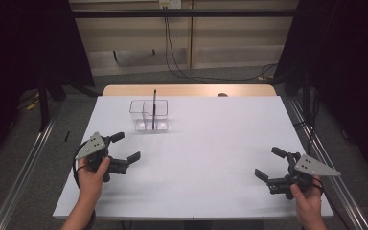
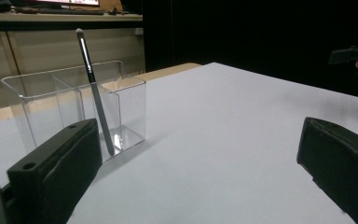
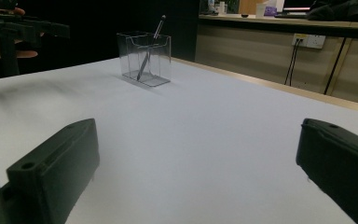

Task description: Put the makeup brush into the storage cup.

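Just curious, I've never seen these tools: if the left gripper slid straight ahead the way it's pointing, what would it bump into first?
Probably nothing: the left gripper points across the bare white table. The clear plastic holder with the slim black brush sits left of its line, though depth is hard to judge.

The clear, glossy plastic two-compartment holder [image 1: 148, 115] looked hard and smooth, its walls catching bright glints. The slim makeup brush [image 1: 154, 109] in it had a glossy black handle, a shiny metal-looking ferrule and a pale soft tip. The white surface [image 1: 211, 158] looked matt and smooth, like laminate, with a strip of pale wood at its far edge. The left claw [image 1: 124, 146] and the right claw [image 1: 268, 164] had matt black, slightly grainy plastic jaws, and each carried a dull grey three-cornered plate that looked like metal
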